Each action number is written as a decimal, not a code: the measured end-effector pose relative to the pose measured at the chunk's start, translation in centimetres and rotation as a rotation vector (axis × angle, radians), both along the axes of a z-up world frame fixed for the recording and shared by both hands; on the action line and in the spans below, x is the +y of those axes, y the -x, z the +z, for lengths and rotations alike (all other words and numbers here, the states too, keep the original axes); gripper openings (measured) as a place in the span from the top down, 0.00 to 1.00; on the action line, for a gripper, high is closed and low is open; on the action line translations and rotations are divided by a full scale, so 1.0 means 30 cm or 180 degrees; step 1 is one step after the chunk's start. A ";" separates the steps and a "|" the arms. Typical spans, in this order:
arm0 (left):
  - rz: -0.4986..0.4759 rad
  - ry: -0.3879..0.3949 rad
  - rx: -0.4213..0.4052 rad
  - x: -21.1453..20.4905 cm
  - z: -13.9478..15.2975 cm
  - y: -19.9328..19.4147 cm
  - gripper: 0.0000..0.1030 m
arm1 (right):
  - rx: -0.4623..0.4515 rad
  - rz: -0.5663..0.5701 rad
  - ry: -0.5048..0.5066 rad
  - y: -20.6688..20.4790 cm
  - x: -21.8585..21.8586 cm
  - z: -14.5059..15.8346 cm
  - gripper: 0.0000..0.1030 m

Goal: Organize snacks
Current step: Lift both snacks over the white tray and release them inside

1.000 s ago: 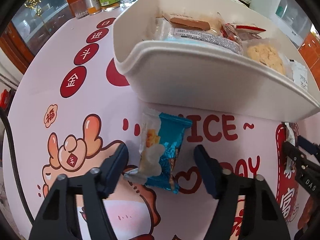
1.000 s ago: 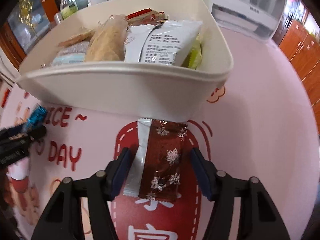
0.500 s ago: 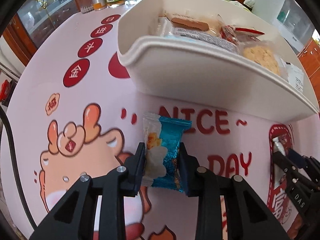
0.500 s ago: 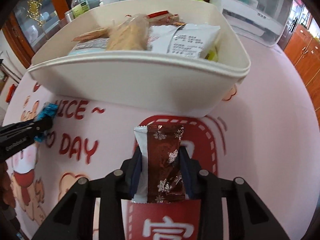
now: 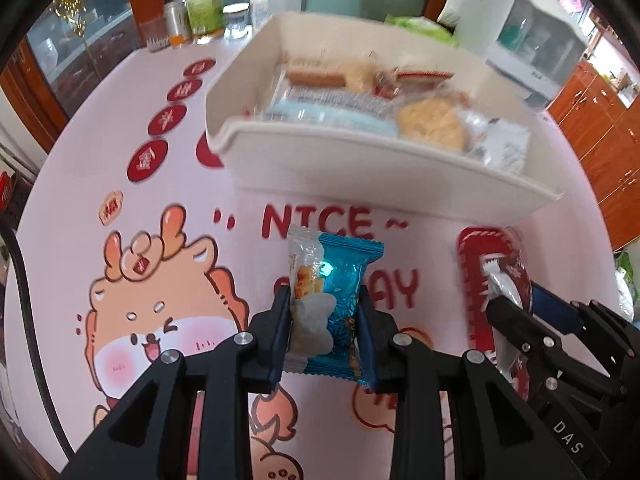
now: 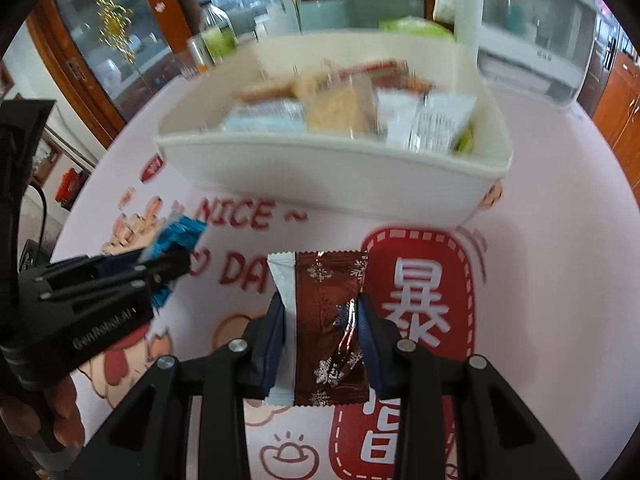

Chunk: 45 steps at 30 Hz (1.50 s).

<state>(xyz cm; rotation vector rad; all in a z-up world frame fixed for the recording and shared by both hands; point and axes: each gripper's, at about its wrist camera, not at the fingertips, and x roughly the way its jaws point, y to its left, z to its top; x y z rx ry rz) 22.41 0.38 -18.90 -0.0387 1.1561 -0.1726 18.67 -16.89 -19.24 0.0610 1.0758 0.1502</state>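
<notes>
My left gripper [image 5: 325, 322] is shut on a blue and white snack packet [image 5: 330, 300] and holds it above the pink printed tablecloth, in front of the white bin [image 5: 360, 172]. My right gripper [image 6: 322, 330] is shut on a dark red snack packet with snowflakes [image 6: 324, 320], also lifted in front of the bin [image 6: 320, 176]. The bin holds several wrapped snacks. The right gripper and red packet [image 5: 510, 280] show at the right of the left wrist view; the left gripper [image 6: 160, 268] with the blue packet [image 6: 176, 236] shows at the left of the right wrist view.
Bottles and jars [image 5: 200, 12] stand behind the bin at the table's far left. A clear lidded plastic container [image 5: 532, 36] stands at the far right. A green packet [image 6: 416, 28] lies behind the bin. Wooden cabinets surround the table.
Both grippers closed on their packets and have lifted them off the tablecloth, rising and pulling back from the bin.
</notes>
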 end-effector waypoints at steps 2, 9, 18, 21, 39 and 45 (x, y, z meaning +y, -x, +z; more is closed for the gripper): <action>-0.0015 0.0024 -0.0074 -0.001 0.057 -0.002 0.72 | -0.0121 0.0018 -0.0019 -0.001 -0.003 0.065 0.66; -0.0143 0.0007 -0.0506 -0.038 0.319 -0.051 0.72 | -0.0598 0.0091 0.0045 -0.050 -0.013 0.317 0.66; -0.0247 -0.0102 -0.1104 -0.081 0.657 -0.158 0.72 | -0.1255 0.0105 0.0241 -0.119 -0.010 0.661 0.66; -0.0270 -0.0129 -0.1255 -0.097 0.746 -0.196 0.72 | -0.1418 0.0106 0.0294 -0.144 -0.002 0.759 0.66; -0.0150 -0.0339 -0.1254 -0.136 0.754 -0.456 0.72 | -0.1418 -0.0059 0.0255 -0.405 -0.013 0.861 0.66; -0.0120 -0.0379 -0.1190 -0.147 0.696 -0.526 0.72 | -0.1185 -0.0119 0.0212 -0.498 -0.018 0.779 0.65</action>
